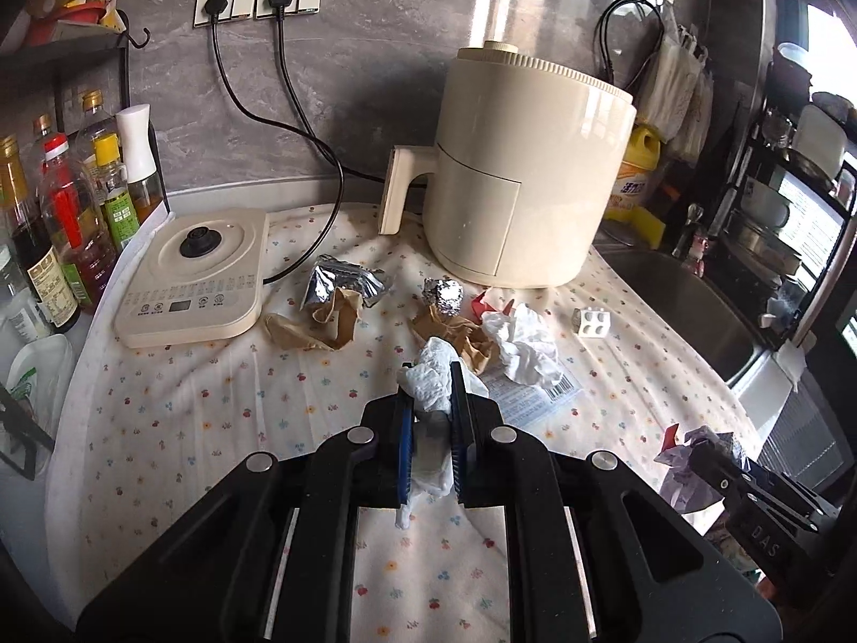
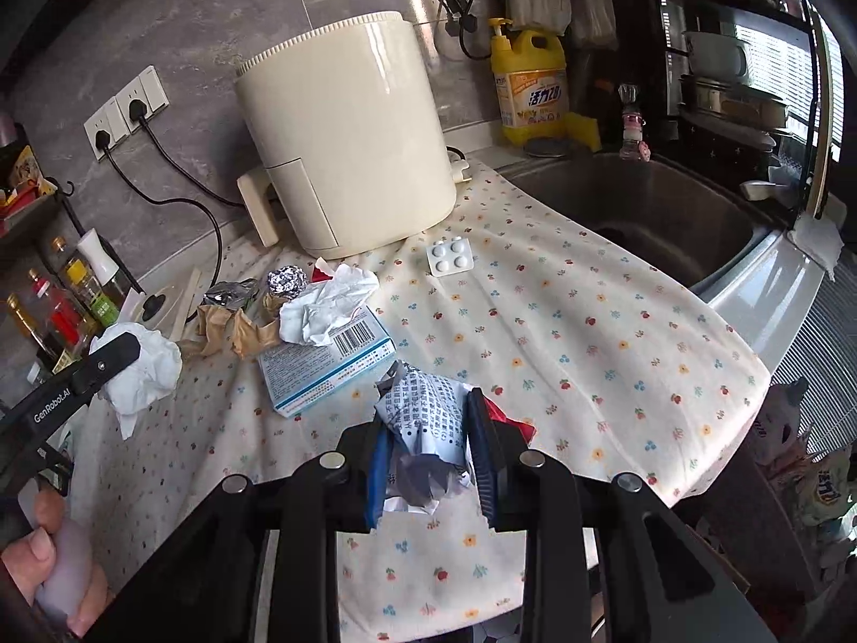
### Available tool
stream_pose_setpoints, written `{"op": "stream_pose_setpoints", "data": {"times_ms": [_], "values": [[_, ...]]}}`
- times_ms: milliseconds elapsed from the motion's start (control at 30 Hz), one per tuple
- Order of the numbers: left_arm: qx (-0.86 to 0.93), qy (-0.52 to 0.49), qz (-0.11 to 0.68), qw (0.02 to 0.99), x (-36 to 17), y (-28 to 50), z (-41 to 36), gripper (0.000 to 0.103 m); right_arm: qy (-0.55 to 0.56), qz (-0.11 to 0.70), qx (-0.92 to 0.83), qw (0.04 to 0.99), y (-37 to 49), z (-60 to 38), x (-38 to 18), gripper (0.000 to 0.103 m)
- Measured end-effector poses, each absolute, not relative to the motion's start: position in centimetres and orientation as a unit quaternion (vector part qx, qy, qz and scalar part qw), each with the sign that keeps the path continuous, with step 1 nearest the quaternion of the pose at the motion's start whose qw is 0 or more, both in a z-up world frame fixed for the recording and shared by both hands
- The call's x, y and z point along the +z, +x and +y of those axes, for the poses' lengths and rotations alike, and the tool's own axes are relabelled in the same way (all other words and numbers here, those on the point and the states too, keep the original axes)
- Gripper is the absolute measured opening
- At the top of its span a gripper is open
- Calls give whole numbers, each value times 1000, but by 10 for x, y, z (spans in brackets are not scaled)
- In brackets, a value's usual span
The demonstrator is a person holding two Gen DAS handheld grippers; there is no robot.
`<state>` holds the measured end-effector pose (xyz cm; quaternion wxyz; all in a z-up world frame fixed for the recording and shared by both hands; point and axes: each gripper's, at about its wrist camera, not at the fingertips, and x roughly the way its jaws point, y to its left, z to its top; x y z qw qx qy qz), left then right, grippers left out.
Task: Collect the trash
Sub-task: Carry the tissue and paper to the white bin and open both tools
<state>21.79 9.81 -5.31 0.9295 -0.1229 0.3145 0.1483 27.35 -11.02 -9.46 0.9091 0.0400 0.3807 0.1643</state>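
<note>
A crumpled white paper towel [image 1: 435, 375] is clamped in the closed jaws of the left gripper [image 1: 431, 375], and a crumpled printed paper leaflet [image 2: 428, 418] is pinched in the jaws of the right gripper [image 2: 428, 402], both above the floral-clothed counter [image 2: 589, 353]. Farther on, a flattened blue-and-white cardboard box [image 2: 326, 369], crumpled white tissue [image 2: 326, 305], brown paper scraps [image 1: 316, 321], a silver foil ball [image 1: 442, 294] and a white blister pack [image 2: 450, 257] are spread before the cream air fryer [image 1: 530, 171].

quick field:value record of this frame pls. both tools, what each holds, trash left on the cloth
left tool: shut on white tissue
right tool: shut on printed paper wad
left on cloth: foil ball, foil wrapper, brown paper scraps, crumpled white tissue, blue-white box, pill blister
surface: floral cloth
nearby: air fryer, sink
bin: not in view
</note>
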Motion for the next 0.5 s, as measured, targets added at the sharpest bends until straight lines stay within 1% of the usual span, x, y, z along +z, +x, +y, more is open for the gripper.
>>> {"op": "stream_pose_setpoints", "data": {"times_ms": [500], "values": [[87,-107,318,938,-49,188,15,12,58,369,135,918,209,-193,-84,27]]}}
